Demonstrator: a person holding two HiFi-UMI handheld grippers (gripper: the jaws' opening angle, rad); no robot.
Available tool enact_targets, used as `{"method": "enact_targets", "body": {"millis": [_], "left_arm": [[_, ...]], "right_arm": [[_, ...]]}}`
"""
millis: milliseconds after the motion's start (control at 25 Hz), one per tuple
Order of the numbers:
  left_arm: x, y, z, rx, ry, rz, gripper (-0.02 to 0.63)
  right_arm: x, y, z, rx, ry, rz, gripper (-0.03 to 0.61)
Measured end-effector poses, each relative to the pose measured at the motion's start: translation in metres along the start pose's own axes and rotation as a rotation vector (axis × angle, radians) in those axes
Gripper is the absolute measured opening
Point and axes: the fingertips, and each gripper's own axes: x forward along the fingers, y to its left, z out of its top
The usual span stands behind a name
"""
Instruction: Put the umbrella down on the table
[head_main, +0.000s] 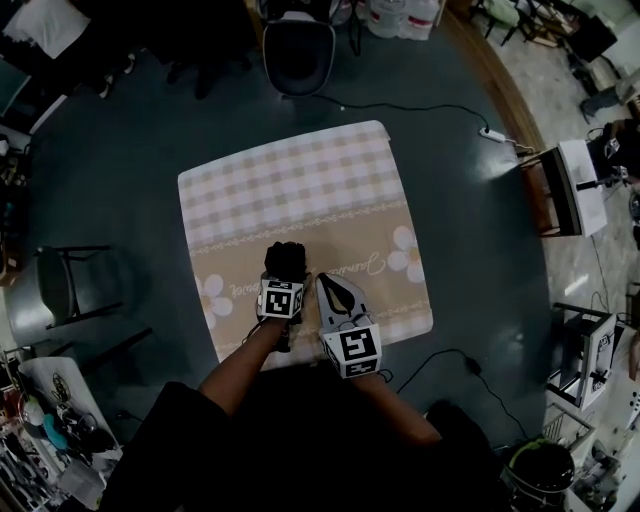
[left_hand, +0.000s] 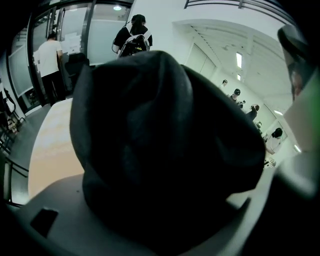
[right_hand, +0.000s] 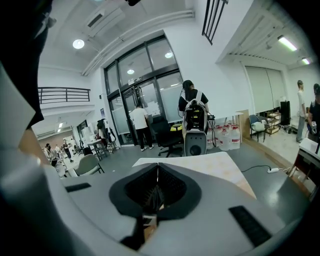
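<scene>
Our left gripper (head_main: 283, 283) is clamped on the umbrella (head_main: 285, 258), a folded black bundle that fills the space between its jaws in the left gripper view, where we see the dark fabric (left_hand: 165, 150) bulging out over both grey jaws. From the head view the umbrella sits over the table (head_main: 300, 170) near the middle of its near edge, above the beige band of the tablecloth (head_main: 230, 200); we cannot tell whether it touches the cloth. Our right gripper (head_main: 328, 288) lies just beside the left one, a little nearer the near right corner, its jaws pressed together with nothing between them, as the right gripper view shows (right_hand: 158, 170). A black office chair (head_main: 298, 55) stands on the floor beyond the table's far edge.
</scene>
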Motion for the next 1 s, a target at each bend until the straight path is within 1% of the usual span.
{"method": "enact_targets", "body": {"millis": [160,320,400,560,680,760,840,1000], "left_arm": [[0.019,0.004,-0.006,-0.003,0.068,-0.011,0.368],[0.032,0.011,-0.017,-0.009,0.129,0.008,0.368],[0.035,0.014,-0.022,-0.006,0.144,0.018,0.368],[0.036,0.010,-0.022,0.007,0.114,-0.009,0.368],[0.035,0.008,-0.022,0.021,0.119,-0.030,0.381],[0.034,0.007,-0.023,0.022,0.115,-0.054,0.387],[0.033,0.006,-0.023,0.025,0.096,-0.078,0.396],[0.018,0.000,-0.020,0.063,0.057,-0.105,0.397]], "right_arm": [[0.000,0.001,-0.004,0.001,0.004,0.002,0.017],[-0.001,0.002,-0.010,0.000,0.020,0.005,0.017],[-0.001,0.003,-0.011,0.001,0.023,0.011,0.017],[-0.003,0.000,-0.017,0.003,0.035,0.004,0.017],[-0.005,-0.002,-0.020,0.004,0.042,-0.007,0.017],[-0.006,-0.003,-0.016,-0.001,0.030,-0.015,0.017],[-0.007,-0.001,-0.012,-0.005,0.021,-0.017,0.017],[-0.013,0.005,-0.018,-0.006,0.034,-0.025,0.017]]}}
